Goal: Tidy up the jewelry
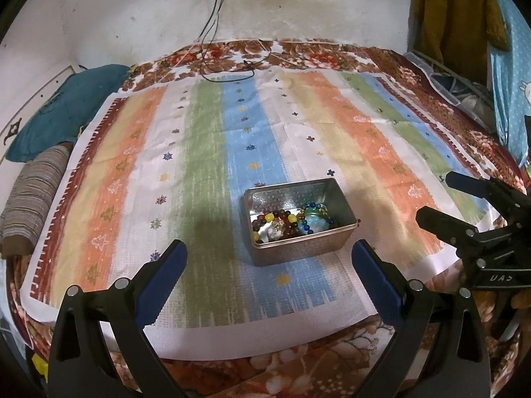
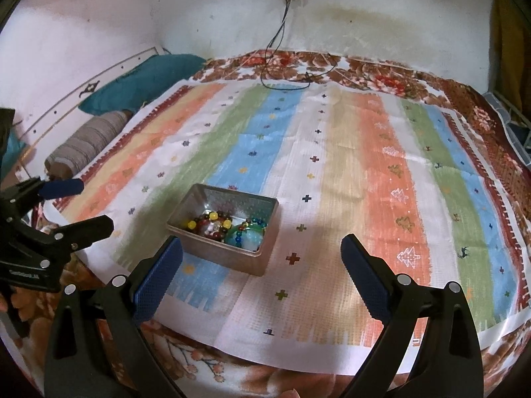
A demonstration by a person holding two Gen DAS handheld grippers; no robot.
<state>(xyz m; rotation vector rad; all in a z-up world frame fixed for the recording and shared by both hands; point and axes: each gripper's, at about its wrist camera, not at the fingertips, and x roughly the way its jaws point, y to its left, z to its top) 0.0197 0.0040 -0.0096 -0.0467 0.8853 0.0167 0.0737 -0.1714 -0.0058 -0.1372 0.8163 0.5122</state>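
Two handheld grippers, both held low over the near edge of a bed and aimed toward the far wall. Left gripper (image 1: 268, 255): blue-padded fingers (image 1: 162, 275) spread wide apart, nothing between them, hovering just short of the one metal tin (image 1: 298, 248). Right gripper (image 2: 262, 252): fingers (image 2: 159, 272) likewise spread wide and empty, its left finger close beside the tin's near left corner, though whether it touches cannot be told. Each gripper shows at the edge of the other's view: the right one at the right in the left wrist view, the left one at the left in the right wrist view, both with fingers apart. One tin, rectangular, lidless and upright, sits on the blue stripe of the striped cloth (image 1: 332, 132), toward its near side and between the two grippers. Contents: beaded jewelry (image 1: 292, 220) heaped in the tin's near half, comprising a strand of dark red and yellow beads to the left, a strand of blue and green beads to the right, and one pale blue round piece; the exact number of strands cannot be told. One striped cloth lies spread over a floral bedcover (image 2: 365, 66). At far left, one teal pillow (image 1: 66, 109) and one striped bolster (image 1: 33, 195). Black cables (image 1: 215, 33) hang from a wall socket onto the far edge of the bed.
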